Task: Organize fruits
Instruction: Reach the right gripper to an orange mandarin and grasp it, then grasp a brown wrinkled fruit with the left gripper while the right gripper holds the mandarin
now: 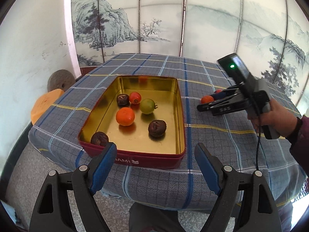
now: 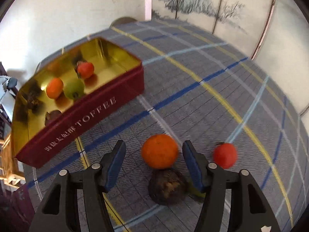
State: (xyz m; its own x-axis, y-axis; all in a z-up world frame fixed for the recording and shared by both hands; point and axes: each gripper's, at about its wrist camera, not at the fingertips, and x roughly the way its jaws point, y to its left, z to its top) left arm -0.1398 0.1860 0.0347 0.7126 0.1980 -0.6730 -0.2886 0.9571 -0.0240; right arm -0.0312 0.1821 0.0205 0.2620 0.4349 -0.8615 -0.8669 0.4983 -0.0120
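A red tin (image 1: pixel 146 159) with a gold inside sits on the checked tablecloth. It holds an orange (image 1: pixel 125 116), a red fruit (image 1: pixel 135 97), a green fruit (image 1: pixel 147 106) and three dark brown fruits, one of them (image 1: pixel 157 128) near the middle. My left gripper (image 1: pixel 155 154) is open and empty above the tin's near wall. My right gripper (image 2: pixel 153 152) is open around a loose orange (image 2: pixel 159 151) on the cloth, with a dark brown fruit (image 2: pixel 167 186) just below it and a red fruit (image 2: pixel 225 155) to its right. The tin (image 2: pixel 92 114) lies to the left.
The table's cloth (image 1: pixel 208 73) reaches a painted folding screen (image 1: pixel 154 19) at the back. A white wall, a round stone (image 1: pixel 60 79) and an orange stool (image 1: pixel 45 104) stand at the left. The table's front edge is under my left gripper.
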